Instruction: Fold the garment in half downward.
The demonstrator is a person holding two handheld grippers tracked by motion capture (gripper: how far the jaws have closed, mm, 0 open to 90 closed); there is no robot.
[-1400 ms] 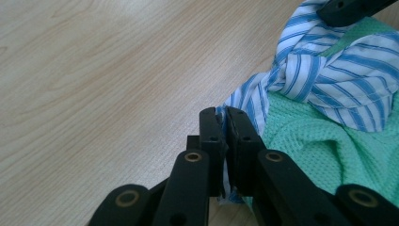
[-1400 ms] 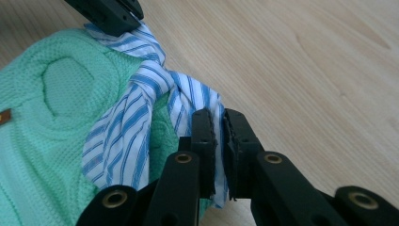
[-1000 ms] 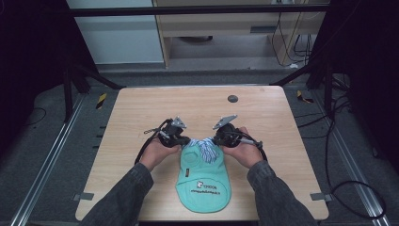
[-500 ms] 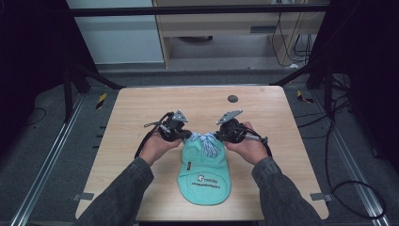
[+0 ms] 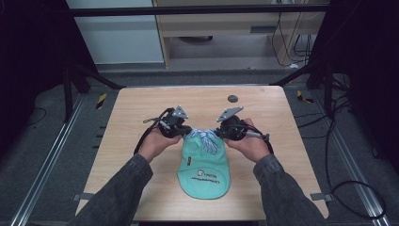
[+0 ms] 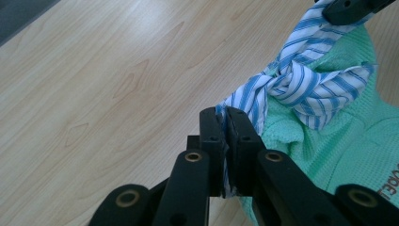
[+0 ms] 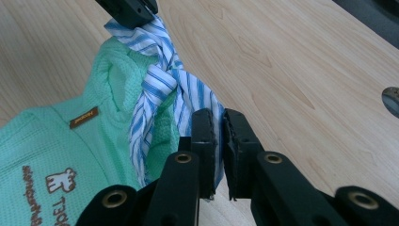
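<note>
High view: green garment [image 5: 203, 165] flat on table [image 5: 282, 141], mid-front; my grippers meet at its far end.

Left gripper view: my left gripper [image 6: 226, 123] clamped on striped tie [image 6: 301, 84].

Right gripper view: right gripper [image 7: 217, 123] pinches the other end, probably to pull the knot taut.

A small dark round disc [image 5: 232, 98] sits on the pale wooden desk [image 5: 141, 108] — beyond the right tongs, well apart from them.
</note>
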